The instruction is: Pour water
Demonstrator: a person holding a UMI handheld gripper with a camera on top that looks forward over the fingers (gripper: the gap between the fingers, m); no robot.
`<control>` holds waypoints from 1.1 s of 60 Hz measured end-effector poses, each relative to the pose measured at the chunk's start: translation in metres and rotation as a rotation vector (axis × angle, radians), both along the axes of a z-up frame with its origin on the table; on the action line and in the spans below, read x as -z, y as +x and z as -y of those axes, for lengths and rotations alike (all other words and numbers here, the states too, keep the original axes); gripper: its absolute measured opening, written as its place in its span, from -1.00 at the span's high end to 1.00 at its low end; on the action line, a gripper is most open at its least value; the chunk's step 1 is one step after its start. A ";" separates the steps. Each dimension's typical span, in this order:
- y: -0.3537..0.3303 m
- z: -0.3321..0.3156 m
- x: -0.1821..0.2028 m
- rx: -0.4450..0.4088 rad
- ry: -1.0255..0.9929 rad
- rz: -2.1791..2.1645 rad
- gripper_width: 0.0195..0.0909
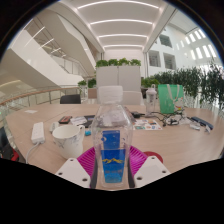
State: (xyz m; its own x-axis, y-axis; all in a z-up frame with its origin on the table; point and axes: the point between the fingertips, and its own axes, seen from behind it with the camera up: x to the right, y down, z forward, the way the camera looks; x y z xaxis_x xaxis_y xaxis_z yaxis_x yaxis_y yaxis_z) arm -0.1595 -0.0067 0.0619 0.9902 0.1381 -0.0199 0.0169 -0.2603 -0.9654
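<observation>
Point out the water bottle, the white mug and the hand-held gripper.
water bottle (pixel 112 130): gripper view, clear body above the blue label.
white mug (pixel 69 139): gripper view, outer wall.
hand-held gripper (pixel 112 166): gripper view, midway between its fingertips, clamped on the bottle.

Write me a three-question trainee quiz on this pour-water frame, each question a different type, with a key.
1. True or false: the gripper has the water bottle between its jaws.
2. Multiple choice: what stands on the table just beside the bottle?
A. a white mug
B. a red kettle
C. a glass bowl
3. Fill in: the bottle's cap is ____ in colour.

Key:
1. True; the pink pads press on the bottle's lower part at both sides.
2. A, the white mug.
3. White; the cap is on the bottle, so nothing is poured yet.
</observation>
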 end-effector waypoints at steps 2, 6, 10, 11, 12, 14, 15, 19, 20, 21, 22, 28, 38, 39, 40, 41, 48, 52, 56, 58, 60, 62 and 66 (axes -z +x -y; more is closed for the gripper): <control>0.000 0.000 0.001 0.007 -0.022 -0.035 0.39; -0.001 -0.001 0.005 -0.003 -0.053 -0.042 0.40; 0.000 -0.002 0.003 -0.006 -0.105 -0.064 0.47; 0.001 -0.002 0.003 0.000 -0.121 -0.074 0.49; 0.003 -0.002 0.002 0.006 -0.133 -0.079 0.49; 0.005 -0.005 -0.001 0.014 -0.137 -0.062 0.49; 0.008 -0.005 -0.005 0.018 -0.141 -0.041 0.50; 0.019 -0.014 -0.021 0.024 -0.140 0.104 0.50; 0.022 -0.017 -0.027 0.022 -0.137 0.150 0.49; 0.024 -0.019 -0.032 0.022 -0.134 0.199 0.49; 0.027 -0.022 -0.037 0.023 -0.132 0.253 0.49; 0.041 -0.046 -0.064 0.007 -0.096 0.684 0.49; 0.042 -0.076 -0.118 0.001 0.067 1.368 0.50; 0.038 -0.078 -0.118 -0.010 0.074 1.423 0.50; 0.033 -0.079 -0.116 -0.029 0.078 1.480 0.50; 0.022 -0.083 -0.128 -0.054 0.071 1.560 0.50; 0.009 -0.085 -0.115 -0.168 0.070 1.887 0.49; 0.002 -0.091 -0.117 -0.250 0.057 2.070 0.50; 0.000 -0.094 -0.123 -0.285 0.033 2.198 0.50; -0.001 -0.095 -0.125 -0.291 0.016 2.232 0.50; -0.001 -0.094 -0.128 -0.289 -0.003 2.250 0.50; -0.002 -0.094 -0.131 -0.297 -0.016 2.259 0.50; -0.004 -0.095 -0.128 -0.298 -0.031 2.257 0.50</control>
State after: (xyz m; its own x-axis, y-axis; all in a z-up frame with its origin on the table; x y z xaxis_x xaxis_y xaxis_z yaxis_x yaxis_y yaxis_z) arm -0.1631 0.0882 0.1896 -0.6374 0.2591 0.7257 0.7404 -0.0548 0.6699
